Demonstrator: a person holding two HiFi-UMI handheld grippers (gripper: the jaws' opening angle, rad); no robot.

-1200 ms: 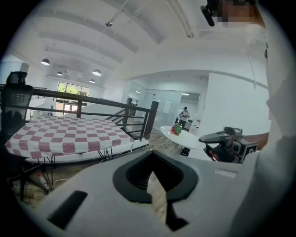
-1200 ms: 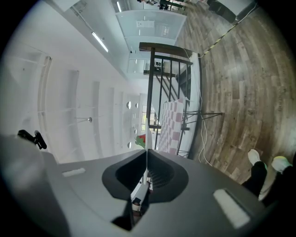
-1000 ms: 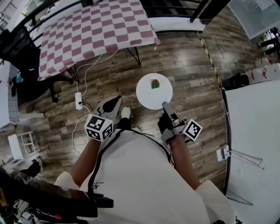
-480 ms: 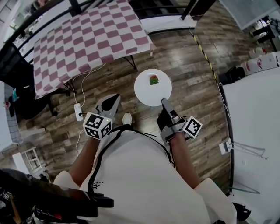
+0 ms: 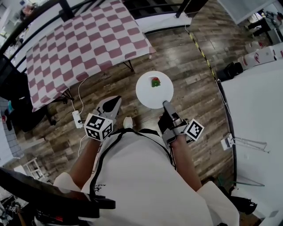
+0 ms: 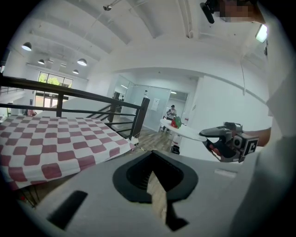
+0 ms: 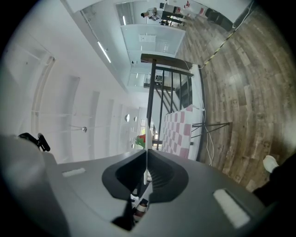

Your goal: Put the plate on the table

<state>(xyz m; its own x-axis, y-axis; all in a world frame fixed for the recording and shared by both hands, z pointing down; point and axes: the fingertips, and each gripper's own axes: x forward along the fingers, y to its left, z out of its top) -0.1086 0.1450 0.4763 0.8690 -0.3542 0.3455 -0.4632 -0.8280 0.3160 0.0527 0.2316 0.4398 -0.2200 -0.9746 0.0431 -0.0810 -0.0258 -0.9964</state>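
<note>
A round white plate (image 5: 154,90) with a small red and green item (image 5: 155,82) on it hangs above the wood floor. My right gripper (image 5: 165,105) is shut on the plate's near rim. In the right gripper view the plate (image 7: 146,155) shows edge-on as a thin white line pinched in my right gripper (image 7: 146,172). My left gripper (image 5: 110,106) is shut and empty, left of the plate. The left gripper view shows its jaws (image 6: 152,162) together, with the plate (image 6: 185,131) and right gripper (image 6: 206,134) off to the right. The table with the red-and-white checked cloth (image 5: 84,44) stands ahead at the left.
A power strip with white cables (image 5: 75,118) lies on the floor by the checked table's near legs. A black railing (image 5: 44,11) runs behind that table. A large white surface (image 5: 256,101) fills the right side. Yellow-black tape (image 5: 200,49) crosses the floor.
The checked table has slid left and nearer in the head view as the person walks on. Both grippers keep their places in the frame, the right one still shut on the plate.
</note>
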